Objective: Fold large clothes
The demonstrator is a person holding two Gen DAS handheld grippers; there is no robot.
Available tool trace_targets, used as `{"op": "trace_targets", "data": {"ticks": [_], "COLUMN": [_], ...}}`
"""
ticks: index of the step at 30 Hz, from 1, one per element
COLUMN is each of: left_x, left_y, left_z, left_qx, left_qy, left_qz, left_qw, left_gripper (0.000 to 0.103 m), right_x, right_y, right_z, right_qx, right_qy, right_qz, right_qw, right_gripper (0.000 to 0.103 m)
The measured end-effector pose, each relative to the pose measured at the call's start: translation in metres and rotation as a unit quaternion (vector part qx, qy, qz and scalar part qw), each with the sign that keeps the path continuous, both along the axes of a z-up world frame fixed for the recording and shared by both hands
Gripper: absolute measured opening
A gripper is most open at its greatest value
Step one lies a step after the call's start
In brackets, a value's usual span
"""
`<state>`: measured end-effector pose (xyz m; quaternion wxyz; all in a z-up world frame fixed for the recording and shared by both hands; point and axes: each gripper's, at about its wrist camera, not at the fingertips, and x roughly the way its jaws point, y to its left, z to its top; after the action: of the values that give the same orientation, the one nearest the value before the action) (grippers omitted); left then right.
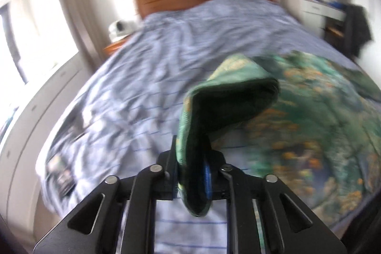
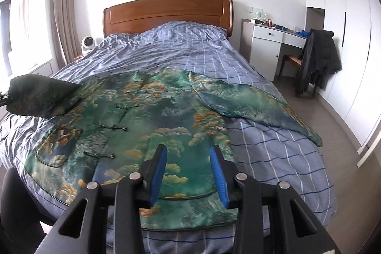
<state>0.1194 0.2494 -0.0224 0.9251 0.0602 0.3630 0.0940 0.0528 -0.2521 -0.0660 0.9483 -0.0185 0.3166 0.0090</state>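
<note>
One sleeve [image 2: 40, 97], frame left, I've clamped in my left gripper [image 1: 193, 173] for folding inward; right gripper [image 2: 188, 173] hovers apart over the jacket [image 2: 152, 111].

Green jacket [image 2: 147, 116] with orange clouds; blue checked bedspread [image 2: 273, 149]; brown headboard [image 2: 166, 13].

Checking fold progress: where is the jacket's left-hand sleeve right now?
The sleeve is pinched in the left gripper, lifted above the blue checked bedspread; in the right wrist view it hangs at the far left, beside the jacket body.
</note>
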Motion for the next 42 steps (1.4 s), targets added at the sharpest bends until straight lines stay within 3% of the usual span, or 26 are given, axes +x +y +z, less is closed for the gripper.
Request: {"op": "trace_targets", "data": {"ticks": [4,8,11,15,19,24,27,31,34,36,42], "left_x": [-0.021,-0.048,-0.056,-0.05,-0.044,-0.029,-0.029,-0.036,-0.048,-0.055,-0.069], "left_y": [0.061,0.093,0.08,0.018,-0.051,-0.116,-0.139,-0.16,-0.174,-0.186,-0.212], "left_z": [-0.005,-0.006,-0.013,-0.027,-0.034,-0.033,-0.026,-0.013,-0.007,-0.006,-0.018], "left_qx": [0.008,-0.003,-0.009,-0.024,-0.036,-0.056,-0.067,-0.082,-0.062,-0.047,-0.064], "left_qy": [-0.007,-0.017,-0.018,-0.026,-0.039,-0.034,-0.031,-0.053,-0.068,-0.071,-0.038], "left_qz": [0.094,0.149,0.147,0.106,0.049,-0.005,-0.028,-0.066,-0.087,-0.106,-0.15], "left_qw": [0.9956,0.9887,0.9889,0.9938,0.9974,0.9978,0.9969,0.993,0.9919,0.9907,0.9858], "left_gripper": [0.028,0.054,0.067,0.09,0.097,0.099,0.099,0.099,0.099,0.099,0.099], "right_x": [-0.001,-0.001,0.001,0.009,0.015,0.013,0.011,0.007,0.0,-0.005,-0.007], "right_y": [0.007,0.007,0.006,0.006,0.004,0.002,-0.004,-0.02,-0.032,-0.035,-0.033], "right_z": [0.002,0.008,0.011,0.011,0.019,0.03,0.033,0.033,0.036,0.039,0.043], "right_qx": [-0.006,-0.007,-0.01,-0.016,-0.02,-0.034,-0.044,-0.007,0.031,0.04,0.009], "right_qy": [-0.004,-0.009,-0.016,-0.017,-0.02,-0.021,-0.02,-0.021,-0.044,-0.064,-0.079], "right_qz": [0.009,0.008,0.005,0.0,-0.011,-0.018,-0.032,-0.045,-0.047,-0.049,-0.025], "right_qw": [1.0,1.0,1.0,1.0,1.0,0.999,0.998,0.999,0.997,0.996,0.996], "right_gripper": [0.038,0.038,0.038,0.043,0.05,0.079,0.08,0.081,0.081,0.087,0.092]}}
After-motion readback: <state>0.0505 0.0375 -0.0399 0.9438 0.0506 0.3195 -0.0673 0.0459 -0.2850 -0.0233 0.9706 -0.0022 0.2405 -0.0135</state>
